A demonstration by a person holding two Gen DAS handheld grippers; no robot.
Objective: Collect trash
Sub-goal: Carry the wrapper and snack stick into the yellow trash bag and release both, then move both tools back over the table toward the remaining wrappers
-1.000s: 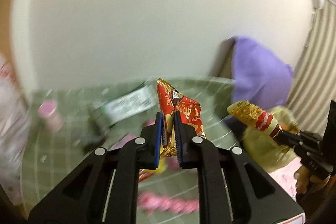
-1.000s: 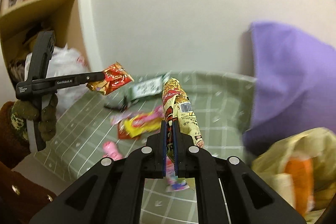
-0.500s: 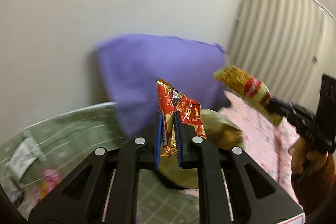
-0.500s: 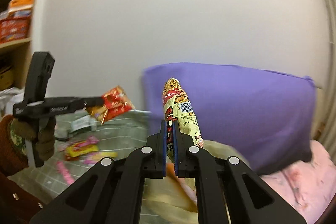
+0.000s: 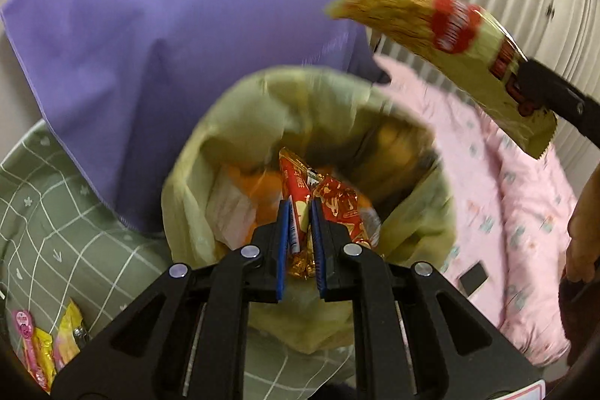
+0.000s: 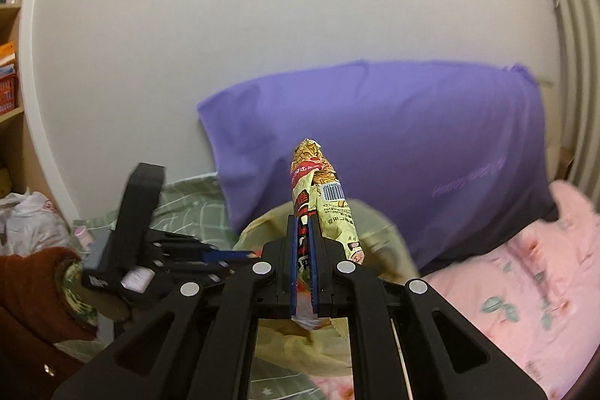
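left tongs point(image 5: 300, 231) clamped on red wrapper point(image 5: 333, 208) over the bag point(image 5: 187, 175) | right tongs point(image 6: 303, 257) pinching yellow wrapper point(image 6: 330, 197) beside it | both light, crinkly, slippery (grip flat ends)

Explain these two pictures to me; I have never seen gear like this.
No robot here: a person holds a black two-finger tool in each hand, each with a camera looking along its fingers. One picture is from the left tool, shut on a red and gold wrapper above an open yellow trash bag. The other is from the right tool, shut on a long yellow snack packet. Behind them are a purple pillow, a green checked bedsheet and a pink quilt.
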